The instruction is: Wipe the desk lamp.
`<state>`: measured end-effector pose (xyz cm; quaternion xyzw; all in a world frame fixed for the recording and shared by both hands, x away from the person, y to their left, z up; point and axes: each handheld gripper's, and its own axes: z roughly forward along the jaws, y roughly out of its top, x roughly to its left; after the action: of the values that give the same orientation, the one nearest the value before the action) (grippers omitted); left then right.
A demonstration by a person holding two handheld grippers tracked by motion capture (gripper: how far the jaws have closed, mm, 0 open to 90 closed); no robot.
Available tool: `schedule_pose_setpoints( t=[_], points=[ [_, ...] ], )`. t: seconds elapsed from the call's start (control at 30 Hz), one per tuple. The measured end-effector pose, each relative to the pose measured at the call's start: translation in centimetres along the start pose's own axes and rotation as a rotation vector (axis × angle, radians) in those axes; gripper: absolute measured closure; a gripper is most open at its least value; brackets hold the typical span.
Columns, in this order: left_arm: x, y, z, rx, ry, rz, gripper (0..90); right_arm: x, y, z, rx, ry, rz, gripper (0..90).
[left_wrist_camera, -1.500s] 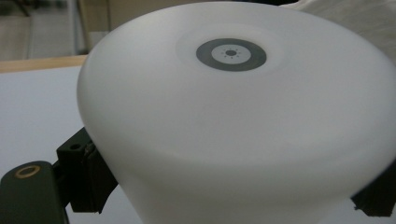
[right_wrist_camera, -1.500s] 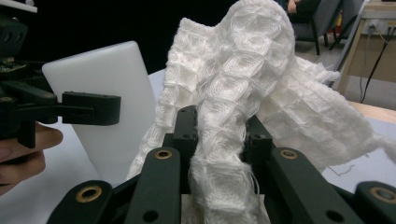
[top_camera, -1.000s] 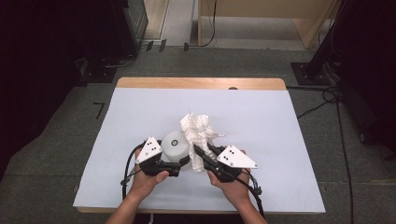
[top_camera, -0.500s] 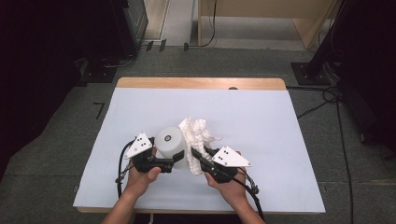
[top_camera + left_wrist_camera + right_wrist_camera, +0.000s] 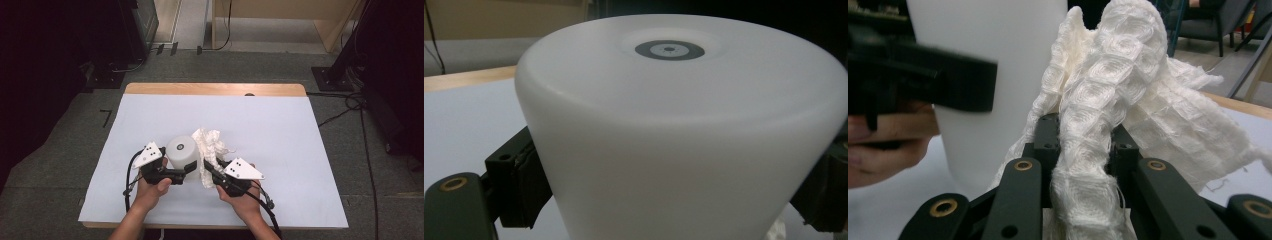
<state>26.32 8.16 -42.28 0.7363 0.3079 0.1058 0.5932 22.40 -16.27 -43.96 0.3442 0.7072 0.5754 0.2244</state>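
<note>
A white cup [image 5: 181, 150] stands upside down on the table, a grey ring on its upturned base [image 5: 669, 50]. My left gripper [image 5: 187, 169] reaches in from the left and is shut on its wall, one pad [image 5: 519, 185] on each side. A white waffle-weave cloth [image 5: 210, 142] bunches against the cup's right side. My right gripper [image 5: 206, 166] is shut on a fold of that cloth [image 5: 1118, 75], which rises between its jaws [image 5: 1083, 145]. In the right gripper view the cup [image 5: 998, 50] is just left of the cloth, crossed by a left gripper jaw.
A pale sheet [image 5: 280, 130] covers the table, with a wooden strip [image 5: 215, 89] bare along the far edge. Both hands come in at the near edge. Cables and dark stands lie on the floor beyond the table.
The left gripper and the cup have shifted slightly to the left and away. The right gripper and the cloth have followed, staying against the cup.
</note>
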Motion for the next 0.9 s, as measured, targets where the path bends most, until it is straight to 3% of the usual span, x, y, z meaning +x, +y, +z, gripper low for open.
schedule_pose_setpoints(
  t=[0.2,0.3,0.47,0.6,0.67,0.9],
  points=[
    [-0.7,-0.4,0.8,0.028,-0.009,0.035,8.7,-0.7,0.5,-0.6,-0.026,-0.023,0.018,73.3],
    [-0.6,-0.4,0.8,0.023,0.064,0.056,8.7,-1.0,0.6,-0.8,-0.034,-0.032,0.019,73.2],
    [0.5,-1.5,1.3,0.036,0.292,0.108,8.6,-1.6,0.7,-1.1,-0.039,-0.054,0.024,73.2],
    [1.4,-2.6,1.9,0.062,0.372,0.103,8.6,-2.1,0.7,-1.3,-0.041,-0.071,0.03,73.2],
    [1.8,-3.1,2.2,0.079,0.374,0.096,8.6,-2.2,0.8,-1.4,-0.044,-0.076,0.031,73.2],
    [1.8,-3.8,2.7,0.113,0.382,0.127,8.5,-2.4,0.6,-1.4,-0.038,-0.081,0.033,73.2]
  ],
)
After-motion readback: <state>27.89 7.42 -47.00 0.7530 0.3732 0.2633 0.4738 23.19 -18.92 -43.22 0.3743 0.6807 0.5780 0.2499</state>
